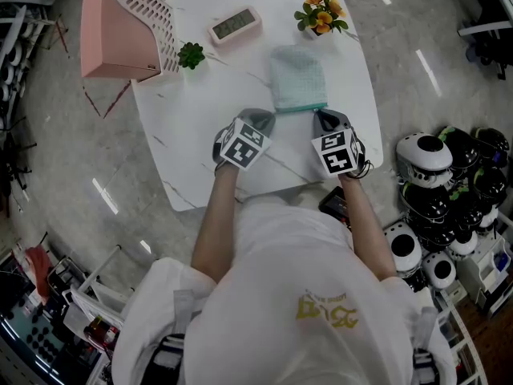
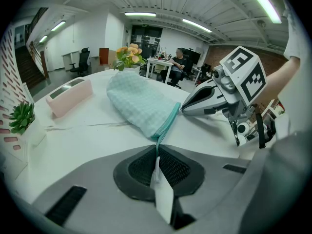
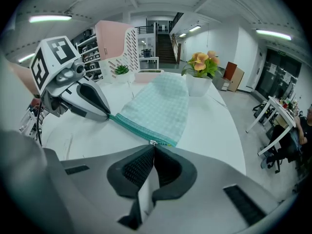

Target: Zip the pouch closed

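Note:
A mint checked pouch (image 1: 297, 77) lies on the white table (image 1: 200, 147), its teal zipper edge (image 1: 300, 107) facing me. My left gripper (image 1: 268, 118) is shut on the zipper's left end; in the left gripper view the teal tape (image 2: 165, 125) runs into the closed jaws (image 2: 157, 150). My right gripper (image 1: 318, 115) is shut at the zipper's right end, with the small metal pull (image 3: 154, 143) pinched at the jaw tips (image 3: 153, 147). The teal band (image 3: 134, 125) stretches straight between both grippers. Each gripper shows in the other's view: right gripper (image 2: 189, 109), left gripper (image 3: 107, 116).
A pink perforated box (image 1: 120, 30), a small green plant (image 1: 191, 54), a pink digital clock (image 1: 235, 25) and a pot of orange flowers (image 1: 321, 13) stand at the table's far side. Several black-and-white helmets (image 1: 433, 183) sit on the floor at the right.

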### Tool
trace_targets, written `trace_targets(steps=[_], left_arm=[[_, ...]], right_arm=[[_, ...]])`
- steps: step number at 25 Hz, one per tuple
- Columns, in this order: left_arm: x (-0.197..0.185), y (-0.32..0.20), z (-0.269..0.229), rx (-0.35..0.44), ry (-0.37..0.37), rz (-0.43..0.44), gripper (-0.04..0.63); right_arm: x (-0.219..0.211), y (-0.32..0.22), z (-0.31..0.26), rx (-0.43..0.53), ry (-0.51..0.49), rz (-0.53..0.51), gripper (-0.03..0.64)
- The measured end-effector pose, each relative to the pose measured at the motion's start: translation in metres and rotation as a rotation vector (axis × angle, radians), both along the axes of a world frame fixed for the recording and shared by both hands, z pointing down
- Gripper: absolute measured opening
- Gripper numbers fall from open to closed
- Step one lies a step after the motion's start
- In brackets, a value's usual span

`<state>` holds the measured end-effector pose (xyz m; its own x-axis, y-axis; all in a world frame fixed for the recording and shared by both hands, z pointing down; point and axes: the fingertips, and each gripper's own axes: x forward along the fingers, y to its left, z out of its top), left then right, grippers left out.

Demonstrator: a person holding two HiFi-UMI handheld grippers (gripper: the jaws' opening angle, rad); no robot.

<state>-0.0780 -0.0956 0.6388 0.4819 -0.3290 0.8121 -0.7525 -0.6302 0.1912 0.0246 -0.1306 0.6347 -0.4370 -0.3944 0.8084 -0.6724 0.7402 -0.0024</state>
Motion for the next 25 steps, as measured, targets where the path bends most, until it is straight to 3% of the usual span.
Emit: trace_targets(steps=[12, 15, 19, 25], left_arm=[[-0.006, 0.000, -0.001, 0.022, -0.010, -0.022, 0.044], [-0.008, 0.002, 0.000, 0.036, -0.034, -0.028, 0.108], [-0.009, 0.005, -0.004, 0.051, -0.034, -0.042, 0.149], [-0.007, -0.001, -0.024, 0.129, -0.008, -0.104, 0.142]], right_arm=[[0.010, -0.007, 0.004, -0.013, -0.018, 0.080, 0.028], [0.013, -0.006, 0.002, -0.014, -0.035, 0.103, 0.032], [0.014, -0.004, -0.007, -0.018, -0.067, 0.123, 0.040], [0.012, -0.006, -0.031, -0.008, -0.180, 0.191, 0.037]])
